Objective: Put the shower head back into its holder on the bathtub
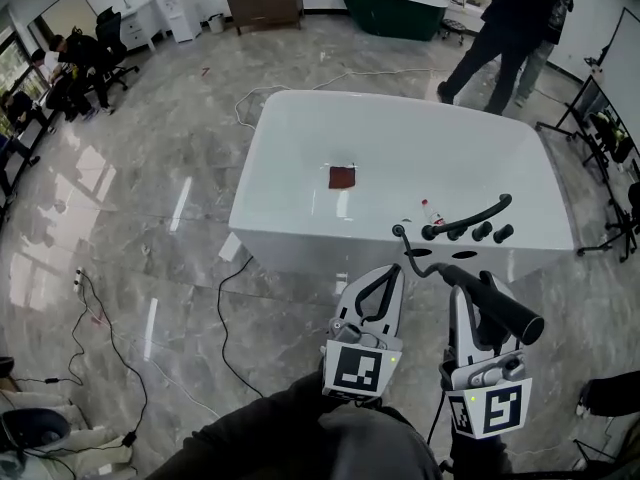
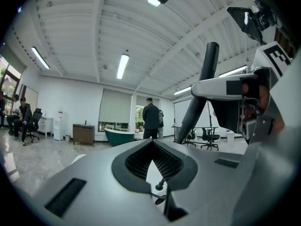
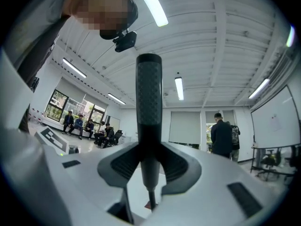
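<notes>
Right gripper (image 1: 463,290) fingers clamp the black shower head (image 1: 500,311); its holder (image 1: 402,234) on the bathtub (image 1: 300,138) rim stands bare just beyond the fingertips; left gripper (image 1: 394,271) fingers pressed together, empty; carrying step, apparently; next calls for lowering the handle's end squarely into the holder.

White left claw (image 1: 396,270), right claw (image 1: 465,290), dark sleeves (image 1: 265,430).

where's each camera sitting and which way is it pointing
Head view: on the person's head, steeply down at the bathtub; left gripper and right gripper show.
Left gripper view: on that gripper, along its shut jaws across the room; right gripper at right.
Right gripper view: on that gripper, up along jaws shut on the shower head; a sleeve at left.
Shared: all three show the shower head.
</notes>
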The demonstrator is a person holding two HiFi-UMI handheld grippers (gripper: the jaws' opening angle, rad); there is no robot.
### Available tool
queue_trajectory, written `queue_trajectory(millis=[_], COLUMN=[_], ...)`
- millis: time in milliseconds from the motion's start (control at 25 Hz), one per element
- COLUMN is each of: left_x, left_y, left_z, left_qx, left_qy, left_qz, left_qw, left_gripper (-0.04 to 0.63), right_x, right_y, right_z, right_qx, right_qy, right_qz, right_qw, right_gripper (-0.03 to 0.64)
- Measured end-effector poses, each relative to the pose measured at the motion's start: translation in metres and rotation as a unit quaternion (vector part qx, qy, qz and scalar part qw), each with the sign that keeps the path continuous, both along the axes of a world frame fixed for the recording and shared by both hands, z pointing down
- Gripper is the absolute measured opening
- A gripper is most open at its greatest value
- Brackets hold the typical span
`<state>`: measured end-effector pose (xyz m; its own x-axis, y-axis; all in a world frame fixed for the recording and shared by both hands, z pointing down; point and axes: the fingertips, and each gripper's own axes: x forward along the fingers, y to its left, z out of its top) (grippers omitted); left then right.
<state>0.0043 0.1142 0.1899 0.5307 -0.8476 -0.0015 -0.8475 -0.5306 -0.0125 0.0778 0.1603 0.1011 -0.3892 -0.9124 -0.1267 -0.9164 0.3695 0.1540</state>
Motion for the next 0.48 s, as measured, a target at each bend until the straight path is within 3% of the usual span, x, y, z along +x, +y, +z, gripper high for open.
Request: queue_trajectory(millis=[480], left_x=[-0.008], left_y=[-0.024], left_z=[-0.004], left_qx=[-0.004], left_qy=[0.005], left_qz=[0.007], left_qw=[1.0000], left_gripper=[0.003], right_x=[-0.004], right_y=[-0.018], right_z=[-0.014], right_qx=[0.004], right_qy=[0.006], right_qz=[0.012], right_qw=[1.000], right_gripper=[0.141])
